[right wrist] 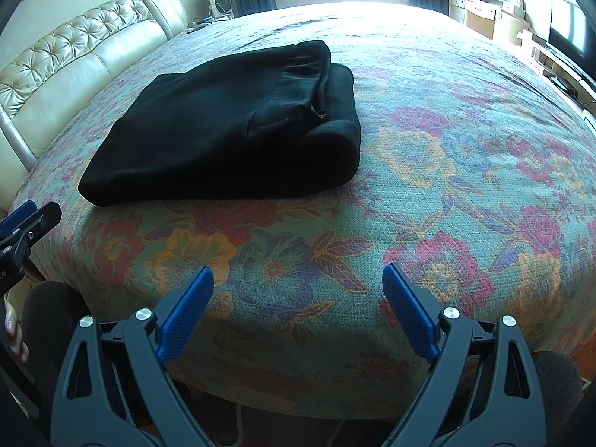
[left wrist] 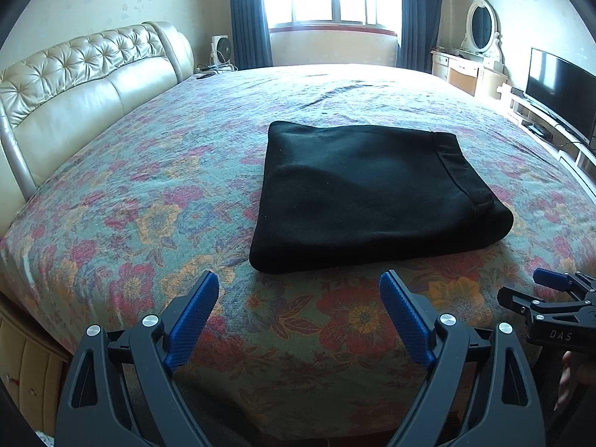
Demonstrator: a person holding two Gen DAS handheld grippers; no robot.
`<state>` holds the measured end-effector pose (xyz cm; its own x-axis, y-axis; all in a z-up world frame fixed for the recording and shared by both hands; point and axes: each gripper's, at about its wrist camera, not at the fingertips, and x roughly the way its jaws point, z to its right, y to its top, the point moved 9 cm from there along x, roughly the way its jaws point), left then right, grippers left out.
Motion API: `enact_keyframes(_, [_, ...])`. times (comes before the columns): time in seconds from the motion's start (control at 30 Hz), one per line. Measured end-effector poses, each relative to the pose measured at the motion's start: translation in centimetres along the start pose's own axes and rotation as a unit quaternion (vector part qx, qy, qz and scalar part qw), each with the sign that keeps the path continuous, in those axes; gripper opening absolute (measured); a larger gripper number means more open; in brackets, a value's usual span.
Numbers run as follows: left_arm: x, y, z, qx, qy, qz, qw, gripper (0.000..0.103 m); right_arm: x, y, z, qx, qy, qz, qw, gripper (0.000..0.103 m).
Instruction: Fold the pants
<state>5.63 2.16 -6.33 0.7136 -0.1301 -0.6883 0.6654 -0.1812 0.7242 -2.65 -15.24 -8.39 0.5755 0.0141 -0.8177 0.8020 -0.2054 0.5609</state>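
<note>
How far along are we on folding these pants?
Done, it appears: the black pants lie in a compact folded rectangle on the floral bedspread. In hand: nothing. The left hand-held gripper and the right hand-held gripper are open, short of the bundle. Left: perhaps tidying the bulging fold at the right edge.

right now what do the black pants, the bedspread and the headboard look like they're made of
Black pants: soft, matte knit or fleece, going by the thick rounded folds; exact fabric unclear.
Bedspread: woven textile, visible coarse weave, floral pattern.
Headboard: glossy cream leather or imitation, button-tufted, with sheen.
</note>
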Motion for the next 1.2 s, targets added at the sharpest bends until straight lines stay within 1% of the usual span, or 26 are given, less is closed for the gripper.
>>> enact_keyframes(0.23, [0.1, 0.0, -0.2, -0.009, -0.007, 0.0, 0.9999, 0.087, -0.1, 0.0, 0.0, 0.0, 0.0, 0.001, 1.0, 0.092])
enact_keyframes(0.57, [-0.4, 0.4, 0.3, 0.011, -0.001, 0.017, 0.9998, 0.087, -0.1, -0.1, -0.1, 0.0, 0.0, 0.0, 1.0, 0.092])
enact_keyframes(0.8, [-1.1, 0.7, 0.5, 0.006, -0.001, 0.036, 0.9993, 0.087, 0.0, -0.1, -0.1, 0.0, 0.002, -0.002, 1.0, 0.092])
enact_keyframes(0.9, [-1.1, 0.5, 0.5, -0.002, -0.006, 0.027, 0.9996, 0.087, 0.1, -0.2, -0.2, 0.001, 0.004, -0.005, 1.0, 0.092])
enact_keyframes(0.93, [-1.0, 0.4, 0.5, -0.005, -0.005, 0.023, 0.9997, 0.092, 0.1, -0.3, -0.2, 0.001, 0.005, -0.006, 1.0, 0.092])
enact_keyframes(1.0, [-0.9, 0.0, 0.3, -0.007, 0.008, 0.011, 0.9999, 0.093, 0.2, -0.3, -0.2, 0.001, 0.006, -0.006, 1.0, 0.092])
enact_keyframes(1.07, [-0.6, -0.4, 0.4, 0.008, 0.016, -0.006, 0.9998, 0.093, 0.2, -0.3, -0.2, 0.002, 0.009, -0.007, 1.0, 0.092])
enact_keyframes(1.17, [-0.5, -0.7, 1.1, 0.018, -0.01, -0.014, 0.9997, 0.093, 0.2, -0.3, -0.2, 0.004, 0.013, -0.007, 1.0, 0.092])
enact_keyframes(1.2, [-0.6, -0.6, 1.2, 0.02, -0.012, -0.014, 0.9996, 0.093, 0.2, -0.3, -0.2, 0.004, 0.013, -0.008, 1.0, 0.092])
